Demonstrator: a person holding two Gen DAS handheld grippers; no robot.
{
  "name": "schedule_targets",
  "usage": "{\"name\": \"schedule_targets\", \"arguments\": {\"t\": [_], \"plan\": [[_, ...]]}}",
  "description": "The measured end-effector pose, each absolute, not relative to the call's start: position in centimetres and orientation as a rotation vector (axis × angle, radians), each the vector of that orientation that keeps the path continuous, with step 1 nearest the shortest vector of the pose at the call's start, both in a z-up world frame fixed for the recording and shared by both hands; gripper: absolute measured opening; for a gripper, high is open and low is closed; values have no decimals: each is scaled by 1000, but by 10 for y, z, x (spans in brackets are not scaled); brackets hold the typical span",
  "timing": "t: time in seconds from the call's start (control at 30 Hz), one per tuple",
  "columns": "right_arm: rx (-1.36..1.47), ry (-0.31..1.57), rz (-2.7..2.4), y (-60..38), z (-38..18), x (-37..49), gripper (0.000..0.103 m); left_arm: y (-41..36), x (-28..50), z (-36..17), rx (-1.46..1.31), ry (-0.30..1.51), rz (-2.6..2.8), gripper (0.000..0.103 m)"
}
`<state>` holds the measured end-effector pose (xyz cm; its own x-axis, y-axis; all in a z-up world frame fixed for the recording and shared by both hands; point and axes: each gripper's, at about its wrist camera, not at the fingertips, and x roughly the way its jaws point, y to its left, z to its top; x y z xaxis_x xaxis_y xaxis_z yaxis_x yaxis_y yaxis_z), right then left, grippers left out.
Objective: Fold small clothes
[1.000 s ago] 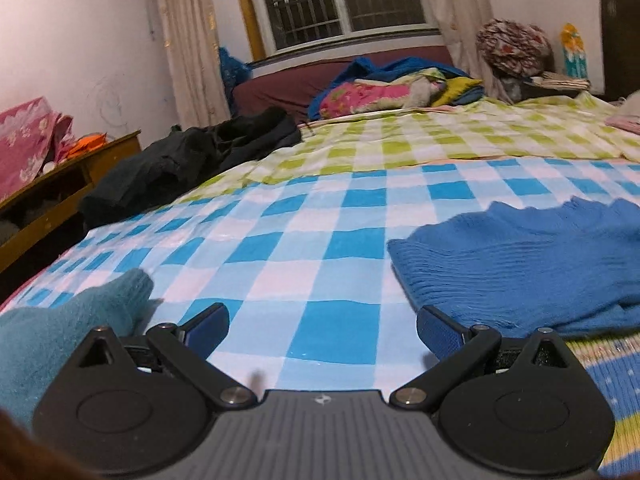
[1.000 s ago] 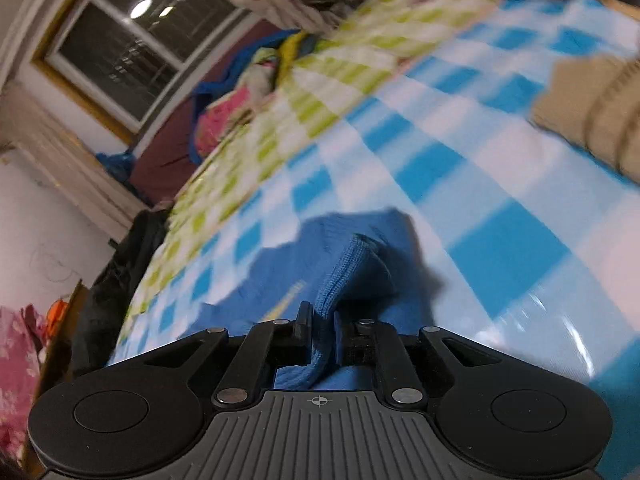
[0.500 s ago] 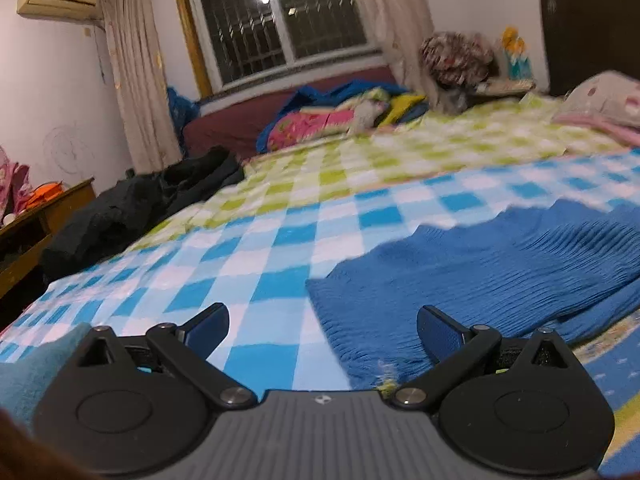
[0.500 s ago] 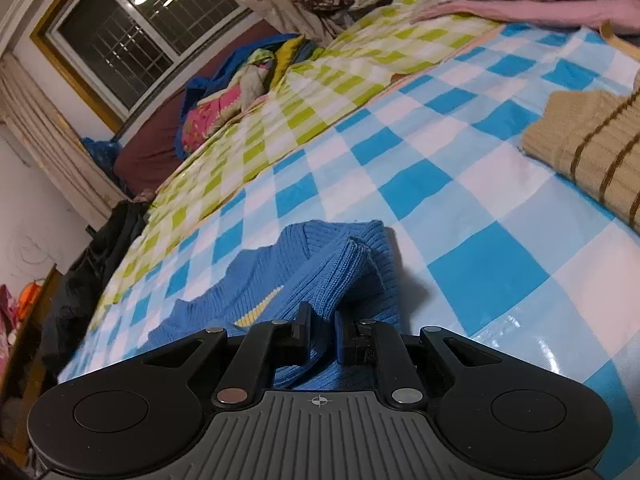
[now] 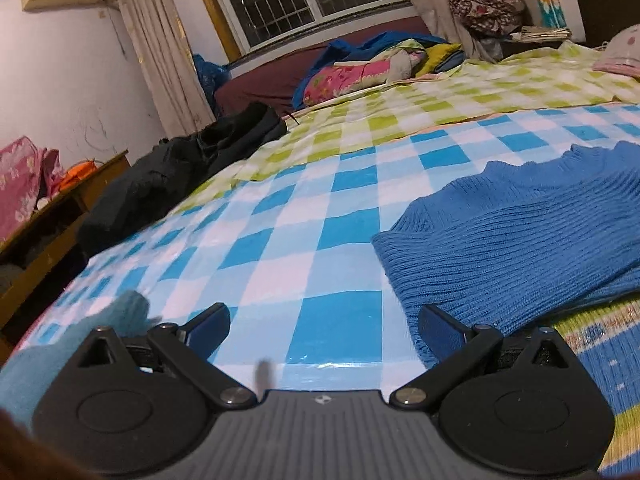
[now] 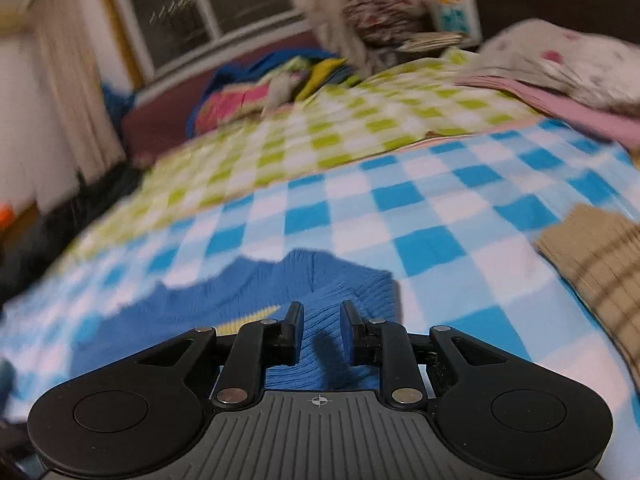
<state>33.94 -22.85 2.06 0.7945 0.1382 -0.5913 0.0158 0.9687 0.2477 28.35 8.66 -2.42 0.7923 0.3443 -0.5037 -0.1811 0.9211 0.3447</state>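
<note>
A blue ribbed knit sweater [image 5: 520, 232] lies partly folded on the blue-and-white checked sheet [image 5: 320, 220]. My left gripper [image 5: 322, 314] hovers open and wide just left of the sweater's near edge, with only sheet between its fingers. In the blurred right wrist view, my right gripper [image 6: 321, 310] is over the sweater's [image 6: 280, 284] folded part. Its jaws are opening, a gap shows on both sides, and the knit lies under and between them without being pinched. A yellow band shows on the sweater next to the left finger.
A teal cloth [image 5: 40, 360] lies at the near left. A beige striped knit [image 6: 600, 256] sits to the right of the sweater. Black clothes [image 5: 180, 168] are piled at the bed's left edge. Bedding and pillows [image 5: 360, 72] are heaped under the window.
The right gripper was shut on a raised fold of the blue sweater; its jaws have parted and the fold lies flat. The right view has rolled level. The left gripper stays open.
</note>
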Motion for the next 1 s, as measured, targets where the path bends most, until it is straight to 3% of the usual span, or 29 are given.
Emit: {"name": "schedule_targets", "arguments": {"t": [0.27,0.5,0.77,1.0], "plan": [[79,728,23,-220,2,365,22,87,281,-18,238,554,262,103],[118,741,-37,-234,1,361,22,92,282,-18,226,594,270,103],[17,601,97,-198,27,340,26,74,278,1,199,517,210,103],[-139,721,106,-187,0,375,27,68,296,-19,230,579,190,103]]}}
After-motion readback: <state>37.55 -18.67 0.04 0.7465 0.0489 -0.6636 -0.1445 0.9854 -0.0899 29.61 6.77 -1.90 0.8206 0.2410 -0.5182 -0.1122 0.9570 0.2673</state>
